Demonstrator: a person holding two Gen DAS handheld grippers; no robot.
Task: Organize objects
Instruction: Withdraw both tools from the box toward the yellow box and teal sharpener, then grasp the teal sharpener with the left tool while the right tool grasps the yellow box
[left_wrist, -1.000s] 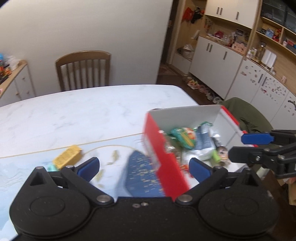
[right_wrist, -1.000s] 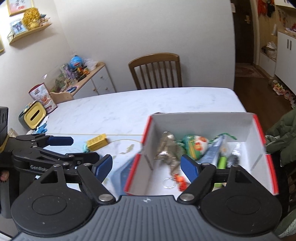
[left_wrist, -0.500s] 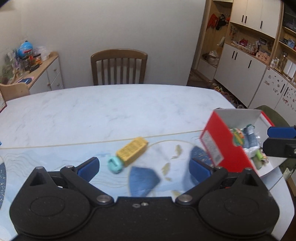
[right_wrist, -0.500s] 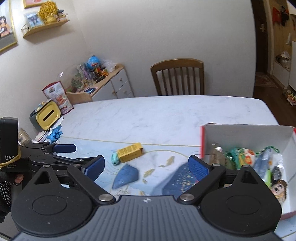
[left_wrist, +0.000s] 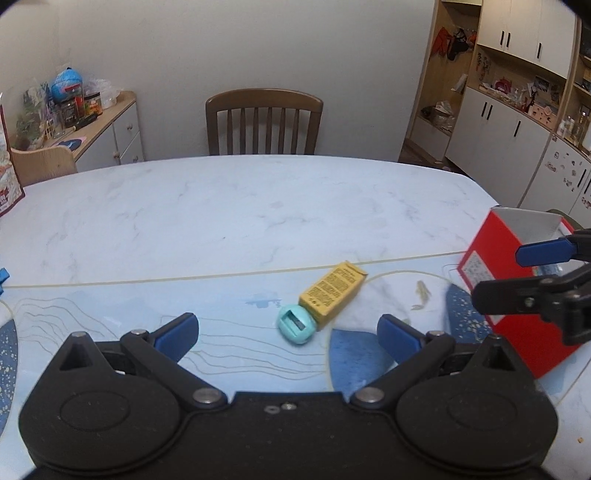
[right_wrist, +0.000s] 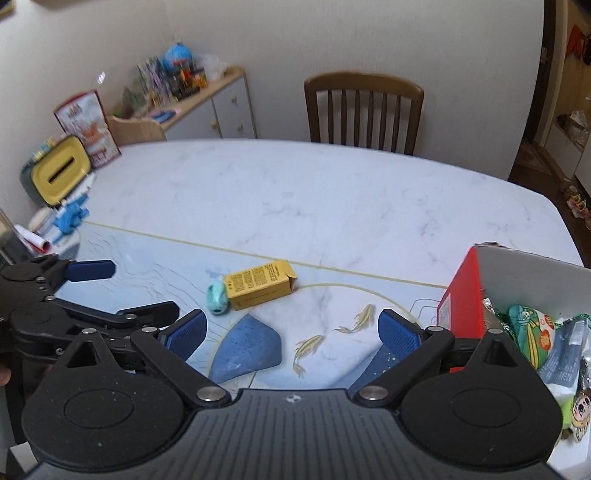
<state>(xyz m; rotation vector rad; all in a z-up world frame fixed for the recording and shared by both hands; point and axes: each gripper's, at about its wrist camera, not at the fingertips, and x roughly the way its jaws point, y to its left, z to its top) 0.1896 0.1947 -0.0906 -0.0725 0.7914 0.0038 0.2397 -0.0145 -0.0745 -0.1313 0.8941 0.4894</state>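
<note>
Yellow carton lies flat on the tabletop, long axis running near-left to far-right, its open flap at the far-right end; a teal round item touches its near-left end. Since a second ago the red box has shifted from centre view to the right edge. Left claw and right claw both spread wide, holding nothing.

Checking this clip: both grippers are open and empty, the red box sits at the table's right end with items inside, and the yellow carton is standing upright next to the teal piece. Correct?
Not quite. The yellow carton is lying flat on its long side, not upright; the right wrist view shows this, with the teal piece at its end. The rest holds: left gripper and right gripper are open and empty, and the red box holds items.
</note>
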